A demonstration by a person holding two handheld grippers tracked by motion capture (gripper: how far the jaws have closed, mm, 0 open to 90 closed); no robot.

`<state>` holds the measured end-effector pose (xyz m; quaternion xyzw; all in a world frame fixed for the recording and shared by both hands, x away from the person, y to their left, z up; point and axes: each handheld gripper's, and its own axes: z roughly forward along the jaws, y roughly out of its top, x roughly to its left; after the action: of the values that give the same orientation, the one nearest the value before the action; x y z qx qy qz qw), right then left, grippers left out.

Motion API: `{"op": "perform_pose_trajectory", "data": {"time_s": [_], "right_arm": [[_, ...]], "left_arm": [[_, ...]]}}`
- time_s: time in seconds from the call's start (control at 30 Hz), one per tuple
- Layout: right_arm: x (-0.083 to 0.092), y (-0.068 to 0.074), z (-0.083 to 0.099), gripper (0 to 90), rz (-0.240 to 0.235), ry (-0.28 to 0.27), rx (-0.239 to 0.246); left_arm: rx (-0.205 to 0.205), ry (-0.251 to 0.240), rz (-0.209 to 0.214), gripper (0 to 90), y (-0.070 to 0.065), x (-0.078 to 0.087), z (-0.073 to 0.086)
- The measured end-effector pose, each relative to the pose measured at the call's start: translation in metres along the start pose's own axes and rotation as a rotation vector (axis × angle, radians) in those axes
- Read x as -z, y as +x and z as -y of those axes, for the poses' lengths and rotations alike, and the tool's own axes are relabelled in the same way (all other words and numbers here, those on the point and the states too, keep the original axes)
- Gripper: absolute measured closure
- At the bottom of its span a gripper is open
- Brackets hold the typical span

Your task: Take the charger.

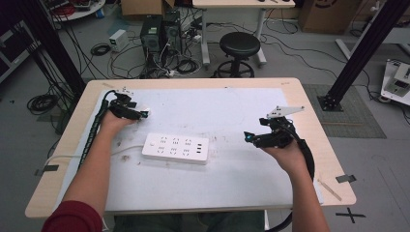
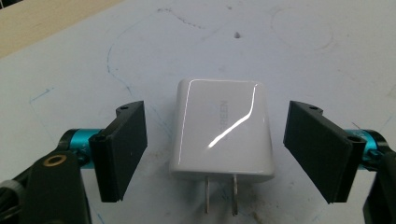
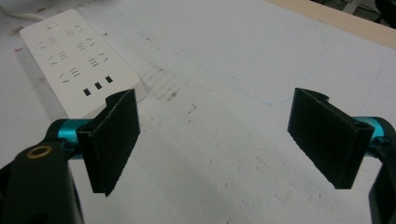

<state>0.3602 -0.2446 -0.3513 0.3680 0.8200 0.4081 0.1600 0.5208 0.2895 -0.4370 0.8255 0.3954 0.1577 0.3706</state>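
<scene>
the left gripper (image 2: 215,149) is spread wide around a white charger (image 2: 222,128) lying flat near the table's (image 1: 309,121) far left corner, not touching it. the white mat (image 1: 232,108) is scuffed. the right gripper (image 3: 215,140) is spread too, holding nothing.

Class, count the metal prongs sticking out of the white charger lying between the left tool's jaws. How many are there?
2. Both prongs stick out of the white charger at its near edge, side by side, lying flat over the white mat and pointing toward the camera.
</scene>
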Motion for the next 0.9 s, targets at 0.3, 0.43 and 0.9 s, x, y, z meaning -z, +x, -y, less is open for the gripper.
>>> {"op": "perform_pose_trajectory", "data": {"time_s": [0.3, 0.43, 0.9], "right_arm": [[0.0001, 0.0008, -0.0004, 17.1, 0.001, 0.002, -0.002], [0.0004, 0.0005, -0.0004, 17.1, 0.000, 0.000, 0.000], [-0.0010, -0.0012, 0.0002, 17.1, -0.002, 0.003, -0.005]], "left_arm": [[-0.011, 0.023, -0.003, 26.4, -0.0011, -0.0049, 0.0020], [-0.011, 0.031, -0.009, 29.4, -0.0013, -0.0064, 0.0027], [-0.040, 0.034, -0.008, 38.8, -0.0033, -0.0075, 0.0022]]}}
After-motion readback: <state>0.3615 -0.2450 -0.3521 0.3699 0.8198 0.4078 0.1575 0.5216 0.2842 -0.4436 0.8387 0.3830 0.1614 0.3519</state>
